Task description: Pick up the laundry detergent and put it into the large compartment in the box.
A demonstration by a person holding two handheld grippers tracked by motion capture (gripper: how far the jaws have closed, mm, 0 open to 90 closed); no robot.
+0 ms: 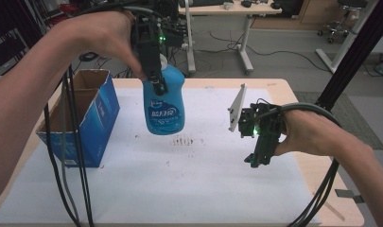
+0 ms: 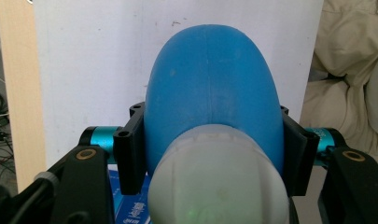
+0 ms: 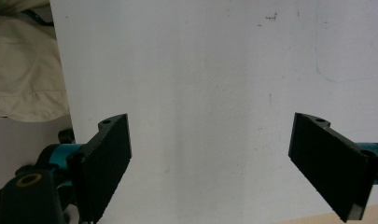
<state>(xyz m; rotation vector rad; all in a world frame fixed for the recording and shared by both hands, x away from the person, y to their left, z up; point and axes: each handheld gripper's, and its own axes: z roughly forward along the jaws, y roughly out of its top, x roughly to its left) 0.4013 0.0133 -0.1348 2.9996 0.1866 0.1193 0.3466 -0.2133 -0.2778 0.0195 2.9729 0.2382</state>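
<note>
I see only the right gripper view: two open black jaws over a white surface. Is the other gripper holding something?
Observer: Yes. The left gripper is shut on a blue bottle, held above the white mat.
Operator: Where on the bottle does it grip?
Observer: Near the top, just below the white cap, one jaw on each side.
Operator: Is there anything else on the table?
Observer: An open blue cardboard box stands at the person's left, beside the bottle.
</note>
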